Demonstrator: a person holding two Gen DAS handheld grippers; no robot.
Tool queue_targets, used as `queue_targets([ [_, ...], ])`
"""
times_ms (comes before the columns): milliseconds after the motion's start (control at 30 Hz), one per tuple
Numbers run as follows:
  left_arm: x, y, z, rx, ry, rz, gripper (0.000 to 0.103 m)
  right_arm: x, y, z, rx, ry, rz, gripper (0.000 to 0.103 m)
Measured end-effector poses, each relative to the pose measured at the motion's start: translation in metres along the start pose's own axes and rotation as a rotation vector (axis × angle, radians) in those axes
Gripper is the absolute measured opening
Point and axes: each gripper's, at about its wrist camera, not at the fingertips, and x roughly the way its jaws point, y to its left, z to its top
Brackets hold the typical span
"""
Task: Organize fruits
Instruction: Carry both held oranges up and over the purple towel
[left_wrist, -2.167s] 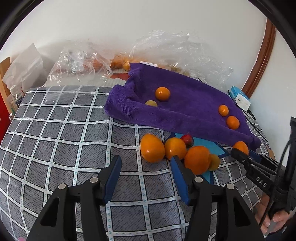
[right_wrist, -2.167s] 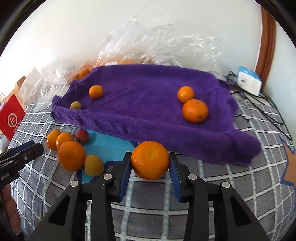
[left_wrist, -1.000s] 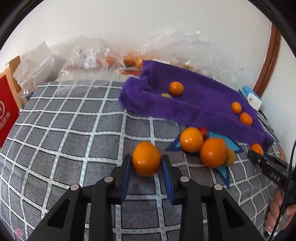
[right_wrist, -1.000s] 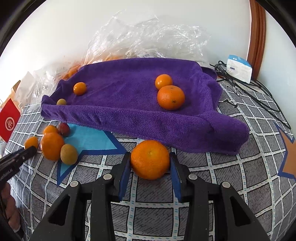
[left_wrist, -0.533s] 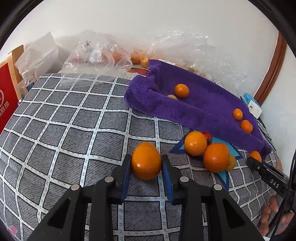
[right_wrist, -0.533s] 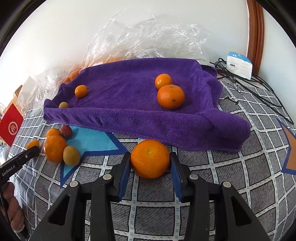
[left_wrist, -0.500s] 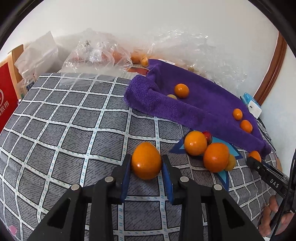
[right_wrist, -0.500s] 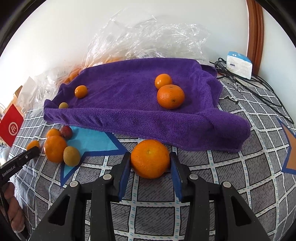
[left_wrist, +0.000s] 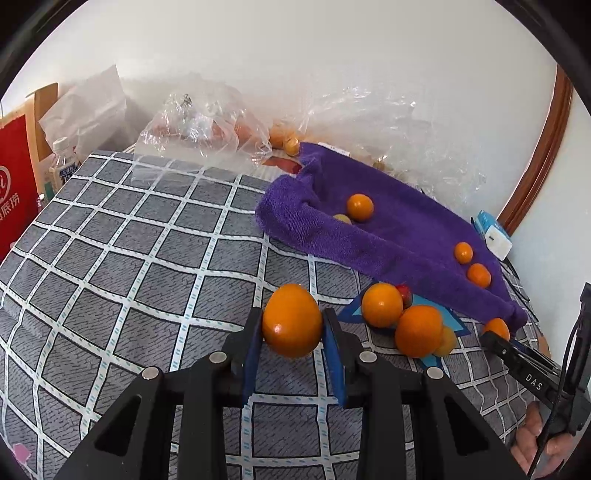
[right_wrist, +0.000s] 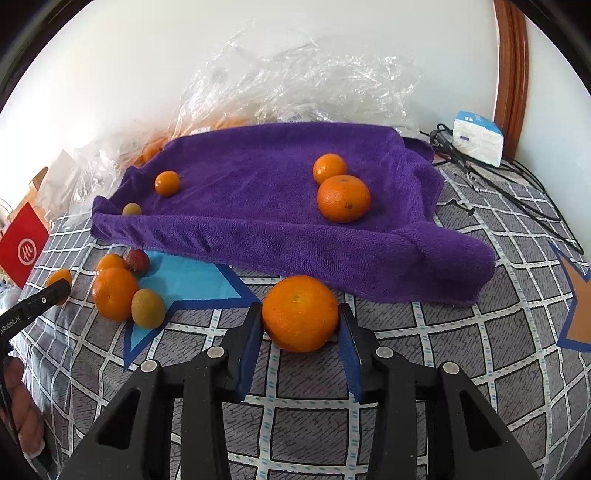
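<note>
A: What is near the grippers?
B: A soft purple towel (right_wrist: 258, 192) with small oranges, and loose fruit beside it on the grey checked cloth (left_wrist: 129, 266)

A: And the fingers?
B: The left gripper (left_wrist: 293, 341) squeezes a smooth egg-shaped orange fruit (left_wrist: 291, 319); the right gripper (right_wrist: 301, 341) squeezes a round bumpy orange (right_wrist: 300, 313)

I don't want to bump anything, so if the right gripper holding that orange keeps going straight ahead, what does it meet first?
Most likely the rolled front edge of the purple towel, just beyond the orange held in the right gripper. Depth is hard to judge through the fisheye.
</note>
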Motion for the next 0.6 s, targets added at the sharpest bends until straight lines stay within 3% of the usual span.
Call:
queue_targets([
  [300,-0.008,0.01,0.004,-0.056,-0.048,-0.013,0.03,-0.015,0.013,-0.003,-0.074,-0.069,0.045,0.039],
  [600,-0.015,0.009,0.004,-0.043,-0.073,-0.013,0.03,-0.015,0.005,-0.002,-0.03,-0.071,0.058,0.039],
])
